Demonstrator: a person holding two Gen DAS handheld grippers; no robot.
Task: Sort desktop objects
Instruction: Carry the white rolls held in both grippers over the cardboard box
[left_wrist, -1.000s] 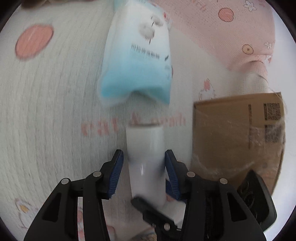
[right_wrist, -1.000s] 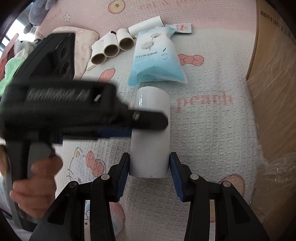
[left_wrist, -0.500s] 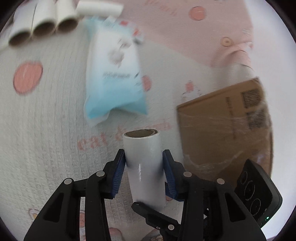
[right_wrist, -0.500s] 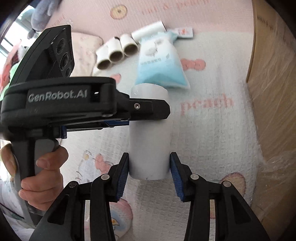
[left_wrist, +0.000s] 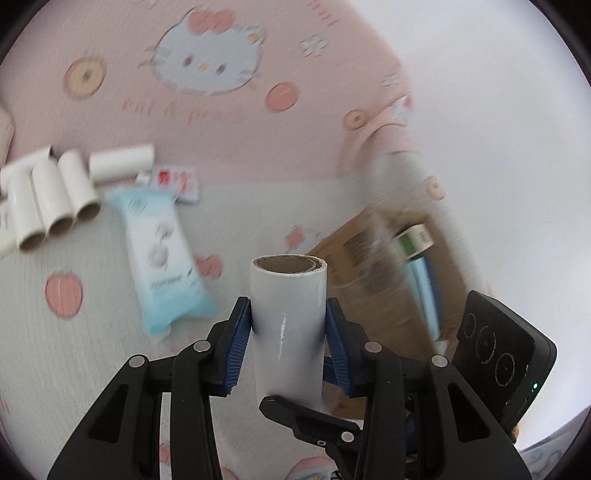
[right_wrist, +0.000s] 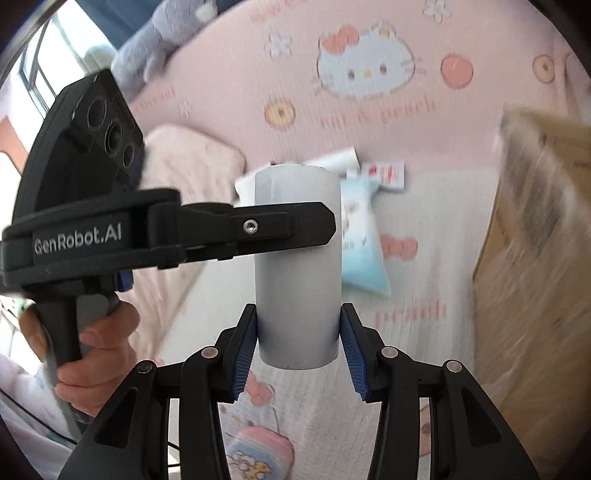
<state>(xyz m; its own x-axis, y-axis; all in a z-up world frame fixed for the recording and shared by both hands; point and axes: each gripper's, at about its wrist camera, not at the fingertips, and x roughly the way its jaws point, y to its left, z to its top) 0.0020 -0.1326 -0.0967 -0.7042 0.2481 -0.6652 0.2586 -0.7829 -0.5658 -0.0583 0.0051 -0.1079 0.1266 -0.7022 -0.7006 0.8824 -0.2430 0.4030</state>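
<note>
- Nearest, the left gripper (left_wrist: 288, 332) clamps the white roll (left_wrist: 288, 325) at mid-length, both blue pads pressed on it.
- The right gripper (right_wrist: 298, 345) pinches the same roll's lower end, jaws part-spread, so the roll hangs clear of the blanket (left_wrist: 74, 350).
- Risk, as I judge it: two grips pulling unevenly could twist or crush the hollow tube.
- The cardboard box (left_wrist: 388, 280) waits at three o'clock; clipping its rim could knock the roll free.
- Sorted tubes (left_wrist: 51, 206) lie far off at ten o'clock.
</note>
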